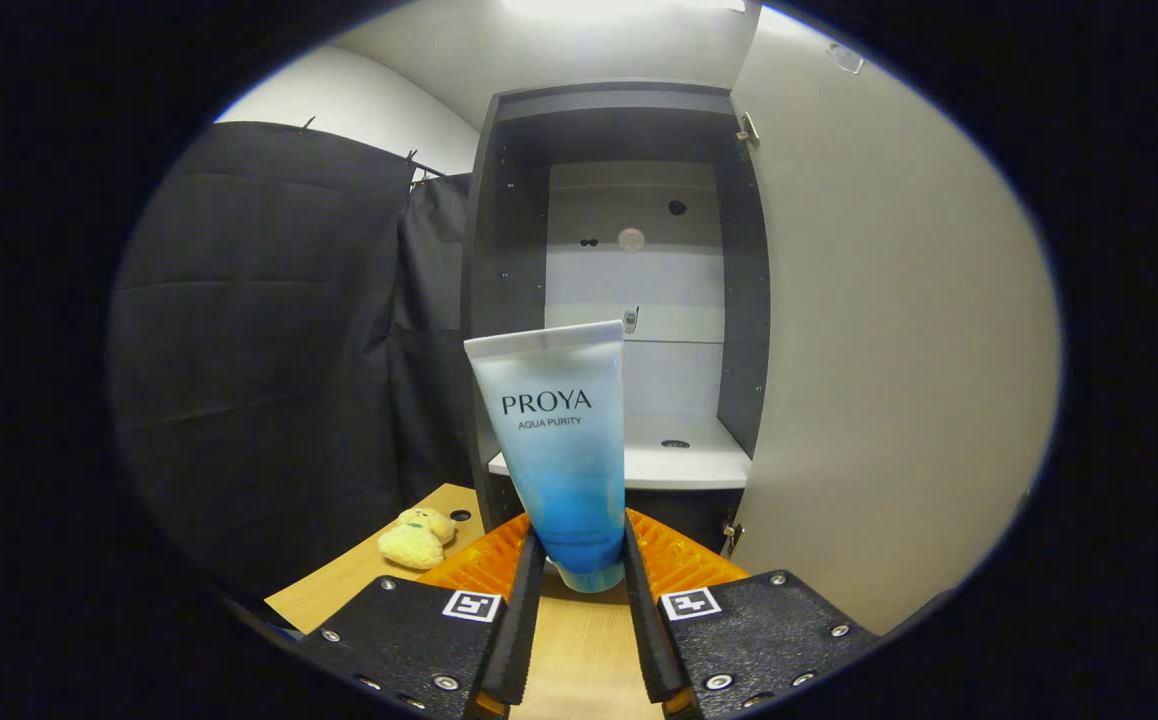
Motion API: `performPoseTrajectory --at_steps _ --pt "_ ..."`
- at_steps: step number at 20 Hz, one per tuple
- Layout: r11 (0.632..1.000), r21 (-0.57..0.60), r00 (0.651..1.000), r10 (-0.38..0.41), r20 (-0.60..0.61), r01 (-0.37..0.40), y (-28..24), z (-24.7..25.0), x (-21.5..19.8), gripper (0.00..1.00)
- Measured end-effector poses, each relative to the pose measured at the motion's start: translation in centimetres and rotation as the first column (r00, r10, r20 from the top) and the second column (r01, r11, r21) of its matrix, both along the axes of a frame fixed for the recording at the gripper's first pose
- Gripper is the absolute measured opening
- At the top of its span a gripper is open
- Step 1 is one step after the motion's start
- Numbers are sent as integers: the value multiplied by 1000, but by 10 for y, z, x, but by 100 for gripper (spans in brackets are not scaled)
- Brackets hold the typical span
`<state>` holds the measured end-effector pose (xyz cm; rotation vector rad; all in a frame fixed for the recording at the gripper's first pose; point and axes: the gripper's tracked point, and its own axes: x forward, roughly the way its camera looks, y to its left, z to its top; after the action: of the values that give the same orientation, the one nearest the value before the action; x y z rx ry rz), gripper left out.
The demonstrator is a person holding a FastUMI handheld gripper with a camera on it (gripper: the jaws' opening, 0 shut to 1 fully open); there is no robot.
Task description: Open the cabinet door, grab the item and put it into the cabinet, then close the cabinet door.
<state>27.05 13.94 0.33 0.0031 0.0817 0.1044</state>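
The tool pinches a blue tube between its two fingers. The tube stands up, with its flat end on top. Just beyond it is the cabinet, dark inside with a white shelf. Its door is swung wide open on the right. A small yellow toy lies on the counter to the left.

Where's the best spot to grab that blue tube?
Low on its body, near the cap end, where the gripper now pinches the tube from both flat sides. The tube stands cap-down, its wide crimped end up, so a side-on squeeze keeps it upright.
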Motion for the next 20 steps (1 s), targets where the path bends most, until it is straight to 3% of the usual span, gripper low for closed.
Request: performPoseTrajectory --at_steps 9,13,20 --pt "999 -40 999 18 46 -16 0 42 111 44" --pt "998 -47 997 52 49 -50 10 40 161 44" --pt "999 -43 998 33 55 -30 9 16 250 44"
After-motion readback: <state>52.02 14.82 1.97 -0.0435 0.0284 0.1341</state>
